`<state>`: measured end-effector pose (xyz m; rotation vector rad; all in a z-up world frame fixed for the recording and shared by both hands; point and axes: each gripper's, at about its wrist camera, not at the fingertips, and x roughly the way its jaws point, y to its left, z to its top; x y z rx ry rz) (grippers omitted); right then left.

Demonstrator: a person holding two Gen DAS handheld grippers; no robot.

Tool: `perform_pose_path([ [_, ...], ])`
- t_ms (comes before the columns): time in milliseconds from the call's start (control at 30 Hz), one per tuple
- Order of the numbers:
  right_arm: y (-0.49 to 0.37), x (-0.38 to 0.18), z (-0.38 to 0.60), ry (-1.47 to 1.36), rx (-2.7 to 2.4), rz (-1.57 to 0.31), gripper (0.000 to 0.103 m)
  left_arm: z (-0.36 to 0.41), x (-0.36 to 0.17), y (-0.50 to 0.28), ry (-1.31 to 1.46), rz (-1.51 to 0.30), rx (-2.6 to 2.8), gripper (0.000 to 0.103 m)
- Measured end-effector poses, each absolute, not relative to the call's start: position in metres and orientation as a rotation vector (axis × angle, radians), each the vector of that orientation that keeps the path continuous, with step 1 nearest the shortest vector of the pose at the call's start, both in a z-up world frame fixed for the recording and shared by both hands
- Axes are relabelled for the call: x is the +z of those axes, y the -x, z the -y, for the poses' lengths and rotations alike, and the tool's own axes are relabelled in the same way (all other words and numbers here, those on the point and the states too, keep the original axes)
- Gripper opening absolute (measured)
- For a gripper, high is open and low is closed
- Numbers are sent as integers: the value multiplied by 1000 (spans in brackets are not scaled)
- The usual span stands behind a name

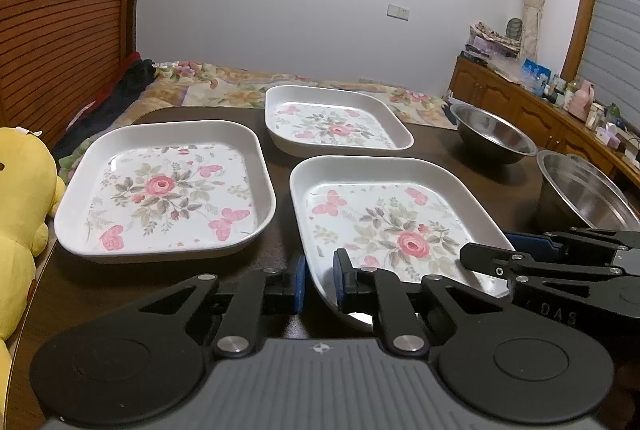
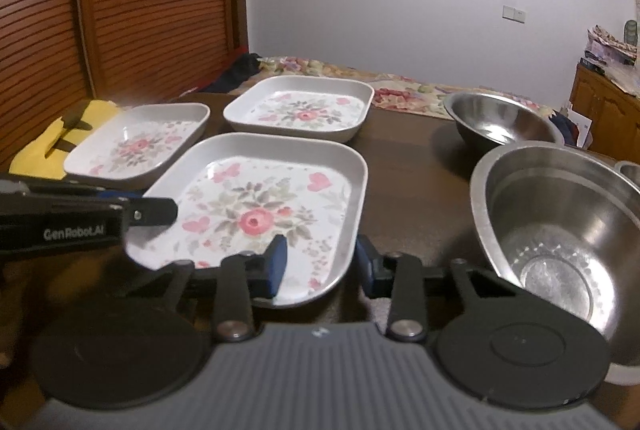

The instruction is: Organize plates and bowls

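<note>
item: near floral plate (image 1: 400, 230), square, raised rim, on dark table (image 1: 460, 150), nearest you of three.
l gripper (image 1: 320, 280): jaws nearly together, pinched on the plate's near-left rim, one pad inside, one outside.
r gripper (image 2: 322, 262): jaws straddle the near-right rim, part open; the view is soft there, so pad contact prob. not yet made.
others: left floral plate (image 1: 164, 186) and far floral plate (image 1: 336, 122), both apart from it. near steel bowl (image 2: 560, 242) just beside your r gripper; far steel bowl (image 2: 500, 126) behind it.
risks: lift w/ only the l side clamped and the plate tips or slips off the thin rim. swing right and you clip the near steel bowl. uneven lift drags it along the table.
</note>
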<state>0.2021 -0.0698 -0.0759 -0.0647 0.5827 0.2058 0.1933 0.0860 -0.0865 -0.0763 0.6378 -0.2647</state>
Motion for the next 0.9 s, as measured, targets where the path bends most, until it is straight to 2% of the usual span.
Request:
perform_pose_path([
  [200,-204,-77,74,53,206,-578,28,-88,-87,-188,85,-632,-263,13],
  [333,-202,-76,77,54,200,-576,15,-89,-82,-183,79,-626,-264,13],
  [900,-166,-62,89,-14,276,-552,13,-102,-63,-121,95,-578,-269,13],
])
